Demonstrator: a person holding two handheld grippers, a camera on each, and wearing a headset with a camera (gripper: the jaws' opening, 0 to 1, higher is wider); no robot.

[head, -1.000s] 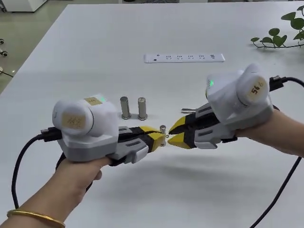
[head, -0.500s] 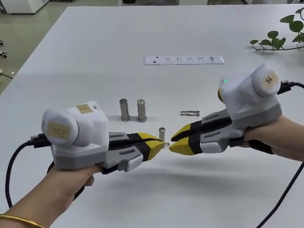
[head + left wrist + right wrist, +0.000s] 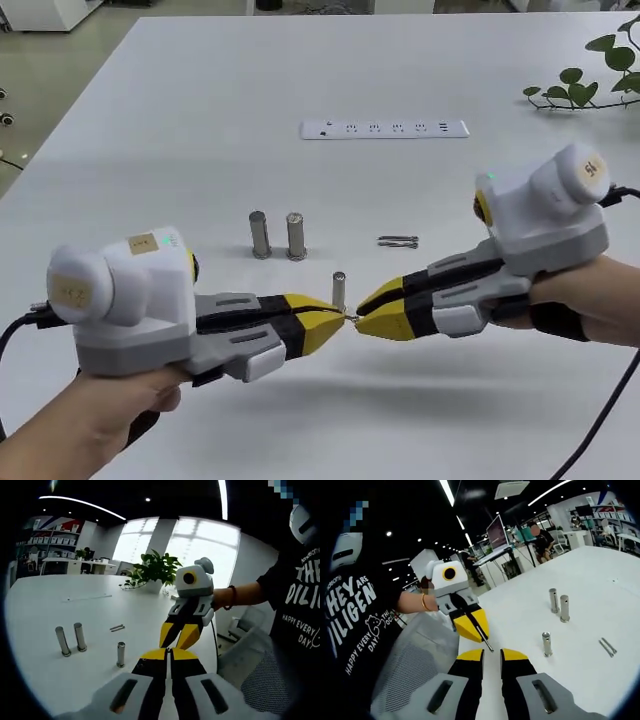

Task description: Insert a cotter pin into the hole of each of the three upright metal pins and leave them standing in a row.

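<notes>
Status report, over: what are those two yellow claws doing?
Left gripper shut on a cotter pin, facing the open right gripper. Nearest metal pin upright beyond. Two other metal pins, spare cotter pins farther back, not in the way.

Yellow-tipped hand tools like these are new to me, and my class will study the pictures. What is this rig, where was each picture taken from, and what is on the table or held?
A person holds a two-jaw tool in each hand. The head view comes from a headset camera looking down; each gripper view comes from a camera riding on one tool. The left tool is shut on a cotter pin; the right tool faces it, open. On the table stand two metal pins side by side and a third pin nearer the tools, with loose cotter pins, a power strip and a plant.
</notes>
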